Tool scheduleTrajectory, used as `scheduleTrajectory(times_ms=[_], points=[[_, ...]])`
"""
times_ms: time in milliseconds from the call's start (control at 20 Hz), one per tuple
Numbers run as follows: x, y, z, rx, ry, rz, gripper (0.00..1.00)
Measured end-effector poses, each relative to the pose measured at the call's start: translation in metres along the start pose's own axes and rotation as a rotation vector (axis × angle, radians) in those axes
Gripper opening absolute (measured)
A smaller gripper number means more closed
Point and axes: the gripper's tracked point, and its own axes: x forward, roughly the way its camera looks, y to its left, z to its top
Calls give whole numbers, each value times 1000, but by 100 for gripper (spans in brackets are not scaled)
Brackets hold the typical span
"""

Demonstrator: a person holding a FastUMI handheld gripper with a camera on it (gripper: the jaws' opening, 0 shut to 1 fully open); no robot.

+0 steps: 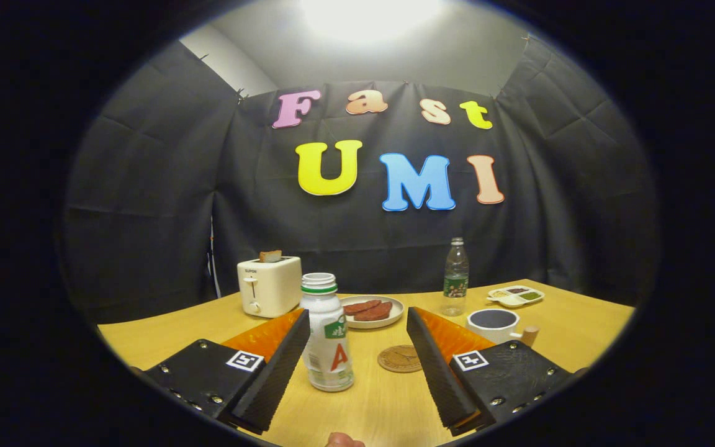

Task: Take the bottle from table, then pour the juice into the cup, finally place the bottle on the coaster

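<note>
The bottle (327, 335) is white with a green ring under its white cap, and it stands upright on the wooden table (165, 329). It is between the two fingers of the gripper (357, 329), close against the left finger, maybe touching it; the right finger is well apart from it. The fingers are spread wide and they clamp nothing. What is inside the bottle cannot be seen through its white wall.

From the bottle, the round coaster (400, 358) lies at about 3 o'clock, flat on the table and bare, just beside the right finger. The cup (494, 325) is farther at 3 o'clock, beyond the right finger; it is white with a wooden handle, and its inside looks dark. At 1 o'clock there is a plate (395, 304) which holds two reddish-brown slices. At 2 o'clock a clear water bottle (455, 277) stands upright, and it looks almost empty. Beside it, a small divided dish (514, 297) holds small portions of food in its compartments. At 11 o'clock a white toaster (269, 286) has a piece of bread standing up out of its slot.
</note>
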Motion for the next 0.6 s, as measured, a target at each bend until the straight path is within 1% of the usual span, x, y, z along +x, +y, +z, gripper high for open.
scheduleTrajectory(times_ms=[50,200,350,500,600], points=[[7,5,-5,7,5,7,95],[24,6,-19,-19,31,-14,95],[40,18,-28,-33,44,8,95],[55,17,-40,-60,69,-1,95],[64,24,-49,-52,85,20,95]])
